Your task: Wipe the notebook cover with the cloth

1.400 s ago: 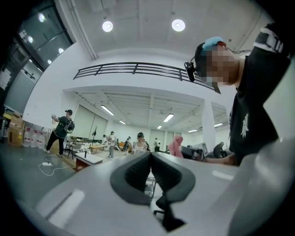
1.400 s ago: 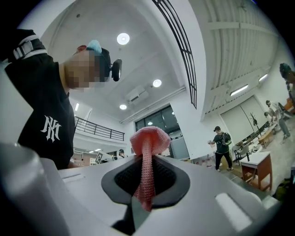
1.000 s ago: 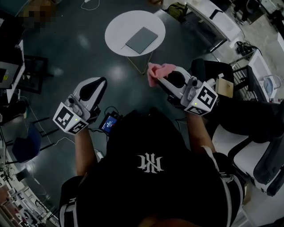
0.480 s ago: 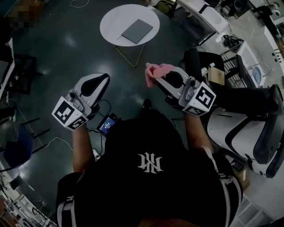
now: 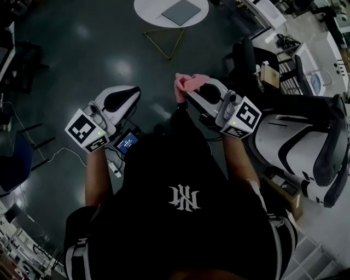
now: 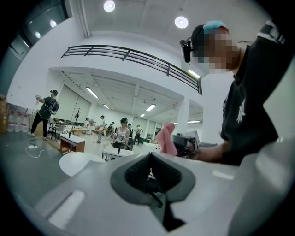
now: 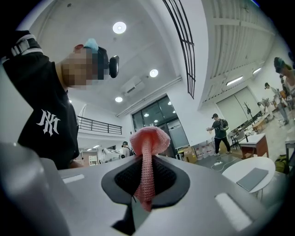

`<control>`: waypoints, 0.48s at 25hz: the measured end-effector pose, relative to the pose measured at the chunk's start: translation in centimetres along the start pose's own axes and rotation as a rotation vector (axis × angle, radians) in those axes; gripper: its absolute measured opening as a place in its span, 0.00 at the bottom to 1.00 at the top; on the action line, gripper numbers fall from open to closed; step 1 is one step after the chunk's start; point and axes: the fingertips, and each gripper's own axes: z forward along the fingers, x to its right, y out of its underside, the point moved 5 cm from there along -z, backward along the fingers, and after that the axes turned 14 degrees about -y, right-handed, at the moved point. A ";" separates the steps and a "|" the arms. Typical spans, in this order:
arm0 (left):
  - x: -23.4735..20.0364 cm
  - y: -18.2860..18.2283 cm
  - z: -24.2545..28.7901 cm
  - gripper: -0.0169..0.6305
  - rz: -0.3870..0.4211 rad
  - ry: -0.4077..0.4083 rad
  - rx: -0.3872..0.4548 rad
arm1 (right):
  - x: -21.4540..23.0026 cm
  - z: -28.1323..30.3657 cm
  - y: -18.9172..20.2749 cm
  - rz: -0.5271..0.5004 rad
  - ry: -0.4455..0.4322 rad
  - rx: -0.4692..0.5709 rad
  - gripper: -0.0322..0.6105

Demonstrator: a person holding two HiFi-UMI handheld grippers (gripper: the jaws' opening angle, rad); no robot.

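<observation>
A grey notebook (image 5: 181, 11) lies on a round white table (image 5: 147, 8) at the top edge of the head view, well ahead of both grippers. My right gripper (image 5: 185, 94) is shut on a pink cloth (image 5: 187, 83), which bunches out above its tips. In the right gripper view the cloth (image 7: 146, 152) stands pinched between the jaws, with the notebook (image 7: 252, 179) and the table (image 7: 239, 169) low at the right. My left gripper (image 5: 132, 96) is held level at the left, shut with nothing in it (image 6: 150, 173). Its view shows the cloth (image 6: 166, 138) to the right.
Black-and-white office chairs (image 5: 295, 142) crowd the right side, one with a cardboard box (image 5: 269, 74) on it. A small lit screen (image 5: 127, 143) and cables lie on the dark floor by my feet. Several people stand far off in the hall.
The table and notebook have slid up to the top edge of the head view. Both grippers keep their pose in front of the body, and the cloth stays in the right one.
</observation>
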 end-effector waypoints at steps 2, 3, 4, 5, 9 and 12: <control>0.9 0.6 -0.7 0.03 0.016 0.013 -0.019 | -1.2 0.1 0.5 0.008 0.004 -0.006 0.10; 1.4 0.8 -1.0 0.03 0.025 0.025 -0.026 | -1.8 0.1 0.7 0.009 0.006 -0.008 0.10; 1.7 1.0 -1.4 0.03 0.031 0.037 -0.031 | -2.4 0.2 0.9 0.007 0.008 -0.011 0.10; 1.9 1.2 -1.8 0.03 0.035 0.048 -0.034 | -3.0 0.5 1.0 0.004 0.011 -0.014 0.10; 2.5 1.5 -3.2 0.03 0.039 0.071 -0.023 | -4.9 1.4 1.3 -0.013 0.018 -0.029 0.10; 2.4 1.9 -4.0 0.03 0.033 0.081 -0.015 | -5.4 2.1 1.6 -0.013 0.023 -0.042 0.10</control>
